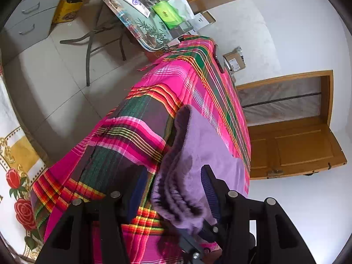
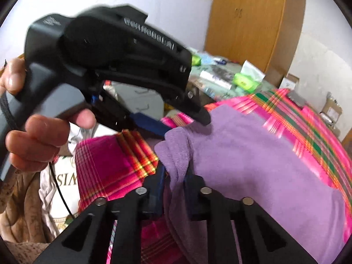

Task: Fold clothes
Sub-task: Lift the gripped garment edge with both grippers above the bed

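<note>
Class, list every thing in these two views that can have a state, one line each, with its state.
Purple towel: lying on the plaid cloth, left edge bunched.
Right gripper: closed on the towel's bunched edge.
Left gripper: wide, around the towel's folds.
Plaid cloth: spread out.
Wooden door: open.
Wardrobe: doors shut.

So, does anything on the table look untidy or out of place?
Yes. The purple cloth is bunched into thick ridges along its near-left edge instead of lying flat, and the plaid cloth beneath is rumpled there too.
</note>
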Tool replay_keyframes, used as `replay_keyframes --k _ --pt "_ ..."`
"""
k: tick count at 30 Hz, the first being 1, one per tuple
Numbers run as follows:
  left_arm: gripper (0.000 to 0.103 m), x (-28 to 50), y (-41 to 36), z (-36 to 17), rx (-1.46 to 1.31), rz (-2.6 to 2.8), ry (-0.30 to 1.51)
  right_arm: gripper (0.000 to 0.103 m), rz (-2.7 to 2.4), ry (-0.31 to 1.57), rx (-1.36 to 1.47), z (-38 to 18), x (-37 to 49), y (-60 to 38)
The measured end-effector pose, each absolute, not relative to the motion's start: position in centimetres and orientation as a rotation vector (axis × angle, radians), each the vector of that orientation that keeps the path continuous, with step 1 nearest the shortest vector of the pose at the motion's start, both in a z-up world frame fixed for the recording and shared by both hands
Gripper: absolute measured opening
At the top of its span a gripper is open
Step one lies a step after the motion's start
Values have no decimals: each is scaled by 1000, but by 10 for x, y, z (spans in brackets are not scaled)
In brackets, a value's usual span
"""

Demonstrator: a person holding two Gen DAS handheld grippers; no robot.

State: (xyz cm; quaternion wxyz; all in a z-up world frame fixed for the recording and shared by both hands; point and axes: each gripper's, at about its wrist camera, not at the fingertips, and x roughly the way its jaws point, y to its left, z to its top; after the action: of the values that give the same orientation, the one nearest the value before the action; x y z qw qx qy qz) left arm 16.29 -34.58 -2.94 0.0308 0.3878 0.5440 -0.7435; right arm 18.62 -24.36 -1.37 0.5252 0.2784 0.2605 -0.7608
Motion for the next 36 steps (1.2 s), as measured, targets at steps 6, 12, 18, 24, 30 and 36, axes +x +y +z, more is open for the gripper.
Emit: replay_keyframes --k 6,12,18,24,30,36 --pt "51 155 -342 -32 1230 -2269 1758 13 -1831 534 641 -3 184 -229" --pt "51 142 -341 -38 1255 -2244 1822 12 -1833 485 612 4 182 -221" --pt "53 135 -339 -36 1265 -2245 1854 12 -1862 420 555 14 182 -211" --pt "53 126 -338 -43 1299 -2222 1892 12 -1847 408 558 16 182 -211" --pt "25 108 -340 -41 1319 -2259 1846 12 -1837 416 573 14 185 -213" --pt "16 96 -344 -31 1294 -2346 1724 12 -1841 434 616 6 179 -222"
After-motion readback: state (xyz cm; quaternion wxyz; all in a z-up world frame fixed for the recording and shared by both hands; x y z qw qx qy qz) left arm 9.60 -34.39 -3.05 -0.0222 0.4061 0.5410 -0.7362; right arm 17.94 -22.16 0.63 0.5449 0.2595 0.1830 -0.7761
